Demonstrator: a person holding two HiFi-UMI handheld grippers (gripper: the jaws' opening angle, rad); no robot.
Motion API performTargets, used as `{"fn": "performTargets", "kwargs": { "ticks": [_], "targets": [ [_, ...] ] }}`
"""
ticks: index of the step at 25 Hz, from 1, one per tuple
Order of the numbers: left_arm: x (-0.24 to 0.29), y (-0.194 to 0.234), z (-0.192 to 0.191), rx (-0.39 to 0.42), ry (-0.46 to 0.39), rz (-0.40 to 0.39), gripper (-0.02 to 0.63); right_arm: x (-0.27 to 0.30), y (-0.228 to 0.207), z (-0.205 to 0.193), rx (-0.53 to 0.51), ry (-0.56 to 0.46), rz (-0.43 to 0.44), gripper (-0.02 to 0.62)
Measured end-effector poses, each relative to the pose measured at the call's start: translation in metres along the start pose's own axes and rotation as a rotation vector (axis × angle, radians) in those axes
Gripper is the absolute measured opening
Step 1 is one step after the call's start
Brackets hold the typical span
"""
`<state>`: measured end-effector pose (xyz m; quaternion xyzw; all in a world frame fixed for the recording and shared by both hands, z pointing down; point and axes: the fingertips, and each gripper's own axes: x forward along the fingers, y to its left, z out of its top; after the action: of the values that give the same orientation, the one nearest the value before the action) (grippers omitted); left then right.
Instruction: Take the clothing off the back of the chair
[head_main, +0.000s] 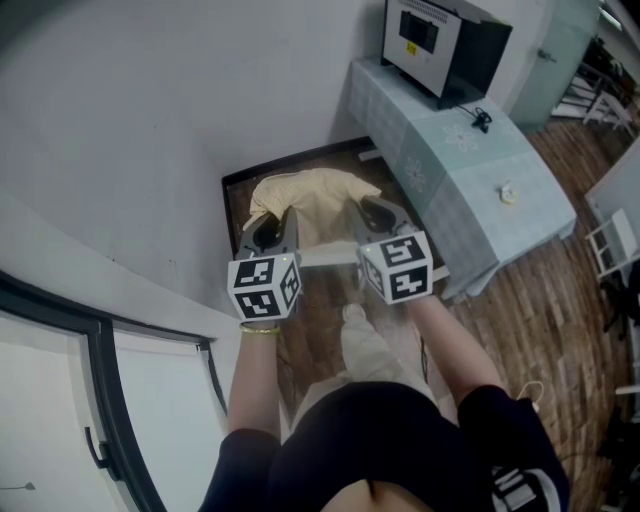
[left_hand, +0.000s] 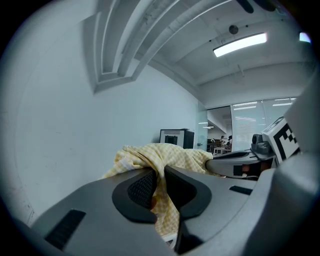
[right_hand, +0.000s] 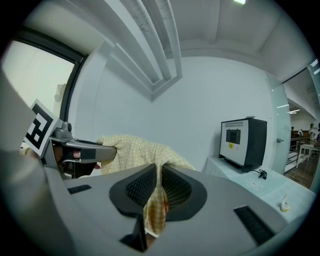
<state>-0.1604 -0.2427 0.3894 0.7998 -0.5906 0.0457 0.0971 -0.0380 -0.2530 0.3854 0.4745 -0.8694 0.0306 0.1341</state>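
- The left gripper (left_hand: 160, 176) has its jaws nearly pressed together, pinching a fold of the yellow checked garment (left_hand: 167, 152). The cloth runs down between the ribbed pads.
- The right gripper (right_hand: 159, 176) does the same: its jaws are almost together, with a strip of the same cloth caught between them and hanging below.
- From the head view the garment spans from one gripper to the other, bunched ahead of the jaws. It is in front of the person, close to the pale wall (head_main: 150, 130) and above a dark-framed patch of floor.
- A pale bar (head_main: 328, 257) shows between the two grippers. It may be the top of the chair's back, but the chair itself cannot be made out with confidence.
- Off to the right, well apart from the garment, a cloth-covered table (head_main: 520, 190) carries a boxy black-and-white device (head_main: 440, 45) at its far end.
- Judged from this, the step in hand is the lift. Both grips are made, and the cloth looks to be held up by the grippers alone.
- The next move calls for keeping both pinches firm and carrying the two grippers together, up and back towards the person, until the hanging cloth clears the chair.
- Uneven pulling could drag the thin folds out of one pair of jaws.
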Motion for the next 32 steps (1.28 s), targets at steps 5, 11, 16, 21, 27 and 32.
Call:
{"fn": "performTargets", "kwargs": {
  "ticks": [5,11,16,21,27,32],
  "targets": [
    [-0.013,-0.005,0.018,0.01,-0.036,0.002,0.046,-0.012,0.005,0.017,-0.01,-0.029,-0.001,0.048],
    [-0.03,-0.011,0.036,0.028,-0.073,0.002,0.046,-0.027,0.009,0.034,-0.023,-0.059,-0.009,0.048],
    [-0.042,-0.017,0.048,0.043,-0.104,-0.001,0.046,-0.039,0.012,0.045,-0.035,-0.084,-0.018,0.048],
    [-0.049,-0.021,0.061,0.06,-0.126,-0.005,0.046,-0.047,0.013,0.057,-0.044,-0.102,-0.032,0.048],
    [-0.057,-0.023,0.082,0.083,-0.169,0.0,0.046,-0.055,0.014,0.076,-0.059,-0.142,-0.037,0.048],
    [-0.064,-0.023,0.098,0.097,-0.204,0.007,0.046,-0.06,0.016,0.094,-0.072,-0.17,-0.035,0.048]
  ]
}}
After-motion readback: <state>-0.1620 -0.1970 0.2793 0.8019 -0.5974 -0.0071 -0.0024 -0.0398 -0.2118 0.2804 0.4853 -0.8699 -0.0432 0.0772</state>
